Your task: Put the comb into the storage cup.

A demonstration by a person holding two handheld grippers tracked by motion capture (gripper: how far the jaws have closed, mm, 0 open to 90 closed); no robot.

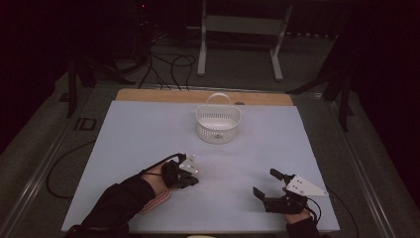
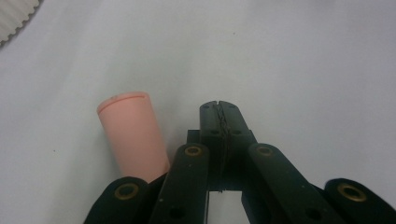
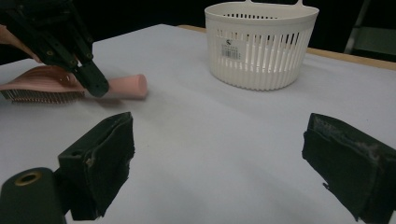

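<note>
A pink hairbrush lies on the white table sheet, bristles down, its round handle pointing toward the table's middle. My left gripper is shut with nothing between its jaws; its tip sits just beside the handle, to the right in the left gripper view. In the high view the left gripper covers most of the brush. My right gripper rests near the front right of the table, jaws wide open and empty. A white slotted basket stands at the far middle.
The basket has a hoop handle and looks empty. A wooden strip borders the table's far edge. Beyond it, cables lie on the floor next to a metal stand. Open sheet lies between the grippers and the basket.
</note>
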